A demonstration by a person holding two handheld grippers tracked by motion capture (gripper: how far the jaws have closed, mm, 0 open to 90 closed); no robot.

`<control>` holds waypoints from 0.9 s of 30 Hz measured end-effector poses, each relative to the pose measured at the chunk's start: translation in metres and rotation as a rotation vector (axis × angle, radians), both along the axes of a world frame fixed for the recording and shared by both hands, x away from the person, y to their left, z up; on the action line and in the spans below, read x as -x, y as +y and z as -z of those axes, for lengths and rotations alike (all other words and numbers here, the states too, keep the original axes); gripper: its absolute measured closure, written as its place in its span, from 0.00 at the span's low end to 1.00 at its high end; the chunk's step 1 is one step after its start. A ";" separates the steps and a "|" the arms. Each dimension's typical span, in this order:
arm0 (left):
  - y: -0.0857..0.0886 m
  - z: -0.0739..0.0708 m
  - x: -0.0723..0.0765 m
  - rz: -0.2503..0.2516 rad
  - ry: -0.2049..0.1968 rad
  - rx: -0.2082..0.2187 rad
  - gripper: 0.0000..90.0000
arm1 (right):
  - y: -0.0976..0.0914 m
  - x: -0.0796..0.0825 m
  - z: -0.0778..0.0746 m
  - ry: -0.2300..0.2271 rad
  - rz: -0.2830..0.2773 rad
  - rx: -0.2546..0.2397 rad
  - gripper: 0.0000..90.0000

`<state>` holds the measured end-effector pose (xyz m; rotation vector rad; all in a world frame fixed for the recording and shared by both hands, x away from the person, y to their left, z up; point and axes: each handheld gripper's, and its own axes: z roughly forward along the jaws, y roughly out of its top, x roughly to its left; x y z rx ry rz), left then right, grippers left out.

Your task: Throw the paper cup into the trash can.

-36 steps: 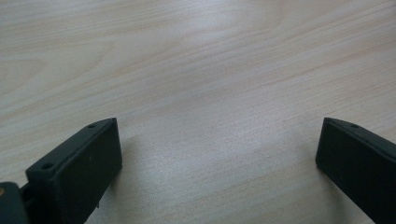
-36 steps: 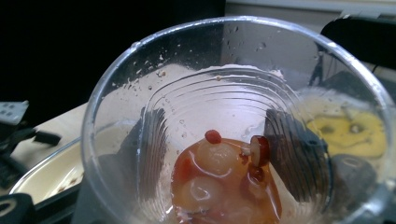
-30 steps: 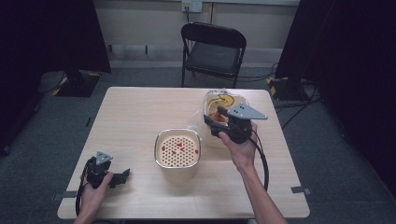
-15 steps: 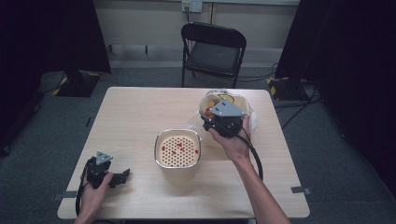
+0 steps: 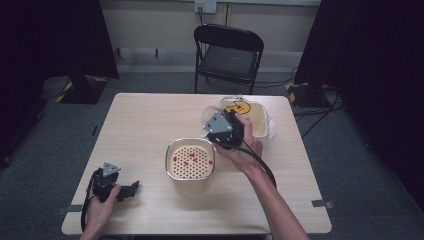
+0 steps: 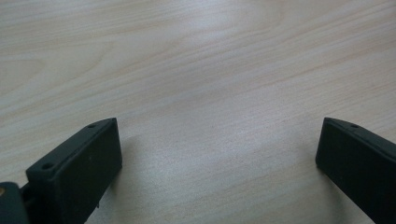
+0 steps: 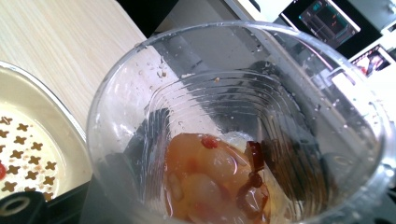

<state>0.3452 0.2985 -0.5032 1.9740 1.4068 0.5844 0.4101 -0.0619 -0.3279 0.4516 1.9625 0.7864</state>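
Observation:
My right gripper (image 5: 216, 125) is shut on a clear plastic cup (image 5: 208, 115), held tilted on its side just behind and right of the strainer bowl (image 5: 190, 159). In the right gripper view the cup (image 7: 243, 116) holds pale fruit pieces with red bits (image 7: 212, 186) in amber liquid, and the strainer's perforated tray (image 7: 28, 140) lies at the lower left. A few red bits lie on the strainer. At the table's near left my left gripper (image 5: 125, 190) rests open on the wood; nothing lies between its jaws in the left gripper view (image 6: 217, 158).
A pale container with a yellow smiley face (image 5: 248, 114) stands behind the right hand near the table's far right. A black folding chair (image 5: 227, 50) is beyond the far edge. Bare wood (image 5: 145, 125) spans the table's left half.
The right hand has carried the cup leftward and nearer, from over the smiley container toward the strainer, tipping it further. The left gripper has stayed put.

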 end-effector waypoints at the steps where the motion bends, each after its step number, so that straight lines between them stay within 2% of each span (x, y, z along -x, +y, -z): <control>1: 0.000 0.000 0.000 0.000 0.000 0.000 0.00 | 0.002 0.001 0.000 -0.013 -0.006 0.025 0.49; 4: 0.000 0.000 0.000 0.000 0.000 0.000 0.00 | 0.010 0.004 0.002 -0.046 -0.008 0.111 0.50; 8: 0.000 0.000 0.000 0.000 0.000 0.000 0.00 | 0.018 0.008 0.007 -0.047 -0.014 0.177 0.50; 11: 0.000 0.000 0.000 0.000 0.000 0.001 0.00 | 0.025 0.010 0.011 -0.064 -0.014 0.261 0.50; 16: 0.000 0.000 0.000 0.001 0.000 0.000 0.00 | 0.035 0.014 0.019 -0.119 -0.024 0.397 0.50; 19: 0.000 0.000 0.000 0.000 0.000 0.000 0.00 | 0.039 0.015 0.022 -0.134 -0.022 0.443 0.50; 25: 0.000 0.000 0.000 0.000 0.000 0.000 0.00 | 0.047 0.018 0.029 -0.217 -0.027 0.598 0.50; 27: 0.000 0.000 0.000 0.001 0.000 0.000 0.00 | 0.049 0.019 0.030 -0.238 -0.031 0.631 0.50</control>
